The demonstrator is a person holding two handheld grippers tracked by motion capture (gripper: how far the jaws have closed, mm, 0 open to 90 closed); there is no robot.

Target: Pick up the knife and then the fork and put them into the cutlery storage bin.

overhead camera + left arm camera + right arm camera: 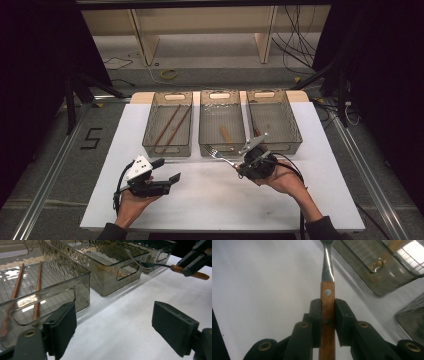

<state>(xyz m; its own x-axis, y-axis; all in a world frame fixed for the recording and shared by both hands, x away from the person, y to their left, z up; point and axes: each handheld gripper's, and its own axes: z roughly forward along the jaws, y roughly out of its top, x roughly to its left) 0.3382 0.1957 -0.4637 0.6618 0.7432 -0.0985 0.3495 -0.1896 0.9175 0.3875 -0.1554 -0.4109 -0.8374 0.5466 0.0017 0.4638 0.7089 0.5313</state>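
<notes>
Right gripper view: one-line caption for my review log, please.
Right gripper clamps a fork by its wooden handle, metal neck pointing ahead over the white table toward a smoky plastic bin.

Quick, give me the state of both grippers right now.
Left gripper: open, jaws wide apart, holding nothing.
Right gripper: shut on the wooden handle of the fork.

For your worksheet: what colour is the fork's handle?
Reddish-brown wood on the fork, best in the right gripper view.

Fork tines cut off by top edge.
</notes>
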